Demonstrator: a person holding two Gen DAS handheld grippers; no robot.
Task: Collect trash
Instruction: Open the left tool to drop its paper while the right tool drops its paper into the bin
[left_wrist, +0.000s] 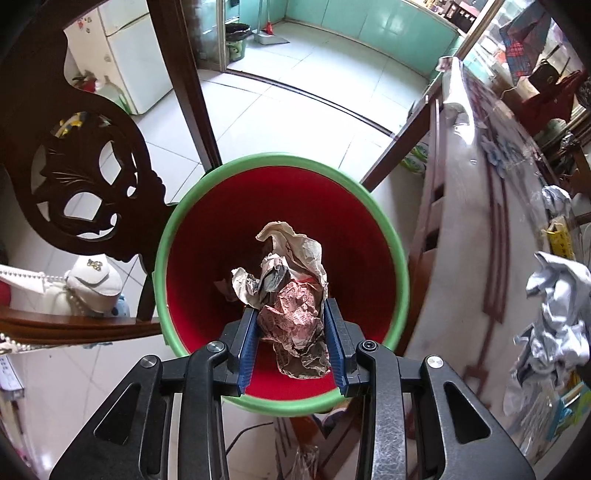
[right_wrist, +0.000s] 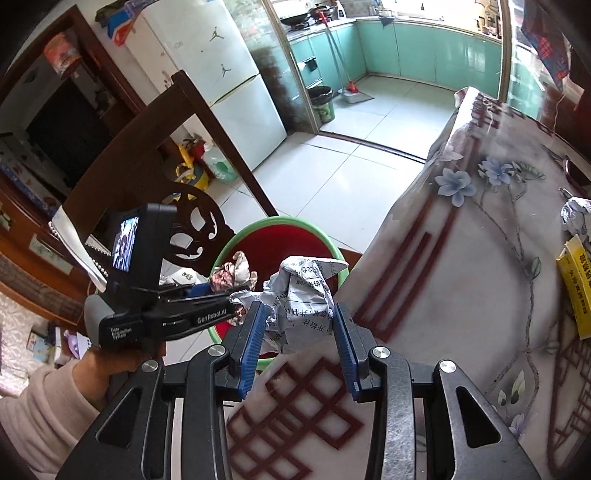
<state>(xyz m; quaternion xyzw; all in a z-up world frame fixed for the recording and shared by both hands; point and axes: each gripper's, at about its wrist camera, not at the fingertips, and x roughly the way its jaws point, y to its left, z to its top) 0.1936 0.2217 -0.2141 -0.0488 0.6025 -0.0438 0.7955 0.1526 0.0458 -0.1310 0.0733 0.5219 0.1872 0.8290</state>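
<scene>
White floor tiles (left_wrist: 314, 103) run far toward the green kitchen. Your left gripper (left_wrist: 293, 328) pinches a crumpled newspaper wad (left_wrist: 291, 295) over the red bin (left_wrist: 391, 258). Your right gripper (right_wrist: 301, 325) clamps a white printed wad (right_wrist: 306, 295) at the tablecloth (right_wrist: 461, 295) edge.

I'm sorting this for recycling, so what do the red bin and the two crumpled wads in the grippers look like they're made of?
Red bin: looks like moulded plastic, smooth matte walls, green rim.
Wad in the left gripper: newsprint-like paper, creased, red and black print.
Wad in the right gripper: thin white printed paper, sharply creased.
</scene>
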